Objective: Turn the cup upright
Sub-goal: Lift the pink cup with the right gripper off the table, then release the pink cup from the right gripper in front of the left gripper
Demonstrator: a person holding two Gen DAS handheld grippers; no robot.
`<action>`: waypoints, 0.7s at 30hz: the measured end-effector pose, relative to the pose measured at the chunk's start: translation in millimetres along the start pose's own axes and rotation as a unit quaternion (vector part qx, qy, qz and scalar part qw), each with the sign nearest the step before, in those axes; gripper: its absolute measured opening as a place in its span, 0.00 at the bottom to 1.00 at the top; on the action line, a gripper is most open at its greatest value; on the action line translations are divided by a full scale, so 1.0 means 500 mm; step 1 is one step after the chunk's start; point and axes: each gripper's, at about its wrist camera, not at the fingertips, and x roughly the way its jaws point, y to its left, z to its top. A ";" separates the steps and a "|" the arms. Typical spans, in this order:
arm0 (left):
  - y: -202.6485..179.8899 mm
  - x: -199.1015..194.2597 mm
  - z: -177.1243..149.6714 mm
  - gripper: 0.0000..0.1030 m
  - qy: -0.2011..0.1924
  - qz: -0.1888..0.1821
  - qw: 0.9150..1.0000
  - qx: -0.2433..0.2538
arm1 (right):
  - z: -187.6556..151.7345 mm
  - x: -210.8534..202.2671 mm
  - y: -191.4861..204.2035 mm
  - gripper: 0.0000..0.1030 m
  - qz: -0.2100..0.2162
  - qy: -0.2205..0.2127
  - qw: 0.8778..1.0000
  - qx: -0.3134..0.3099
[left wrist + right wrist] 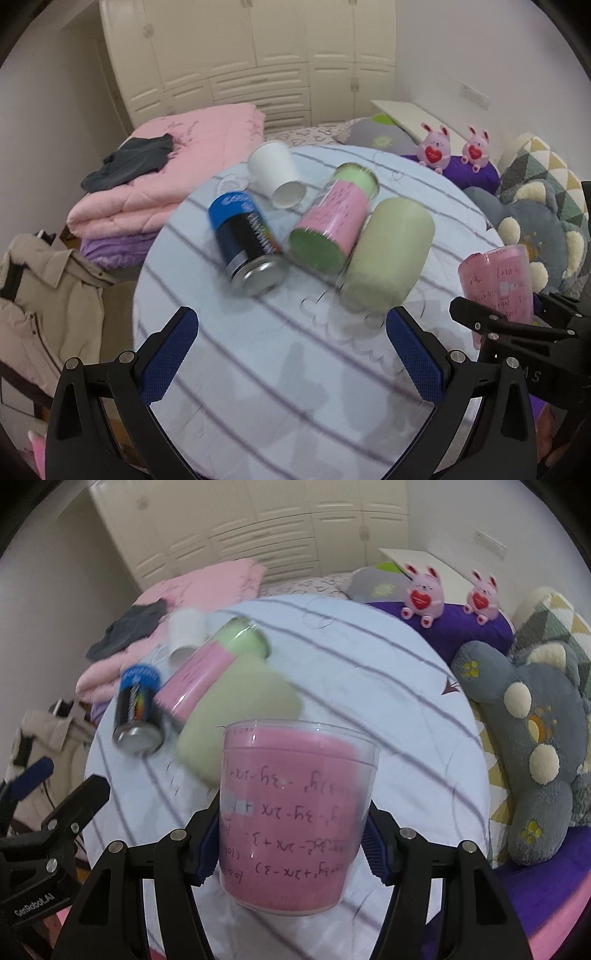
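My right gripper [291, 838] is shut on a clear cup with a pink handwritten paper liner [295, 819], held upright with its rim on top above the striped table; it also shows at the right edge of the left wrist view [498, 284]. My left gripper [291, 354] is open and empty above the table's near side. Lying on their sides on the table are a pale green cup [388, 254], a clear cup with pink and green liner [332, 218], a white paper cup [277, 175] and a blue-black can [245, 243].
The round table has a white cloth with purple stripes [277, 387]. Behind it are folded pink quilts [166, 166] with a grey garment, two pink plush bunnies [436, 147], grey cushions [535, 738] on the right, and a beige jacket [40, 295] on the left.
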 end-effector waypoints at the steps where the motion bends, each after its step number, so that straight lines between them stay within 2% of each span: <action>1: 0.006 -0.002 -0.005 1.00 0.000 0.001 1.000 -0.002 | -0.005 -0.002 0.004 0.63 0.002 0.002 1.000 -0.004; 5: 0.032 -0.005 -0.043 1.00 0.007 0.019 1.000 -0.011 | -0.040 -0.006 0.041 0.63 0.001 0.011 0.999 -0.030; 13: 0.090 0.012 -0.122 1.00 0.037 0.023 0.999 -0.028 | -0.105 0.017 0.113 0.63 0.004 0.041 0.996 -0.073; 19: 0.122 0.022 -0.168 1.00 0.050 0.025 0.998 -0.031 | -0.134 0.053 0.145 0.63 0.009 0.065 0.995 -0.079; 21: 0.127 0.024 -0.174 1.00 0.051 0.028 0.998 -0.032 | -0.140 0.065 0.152 0.70 -0.010 0.074 0.993 -0.090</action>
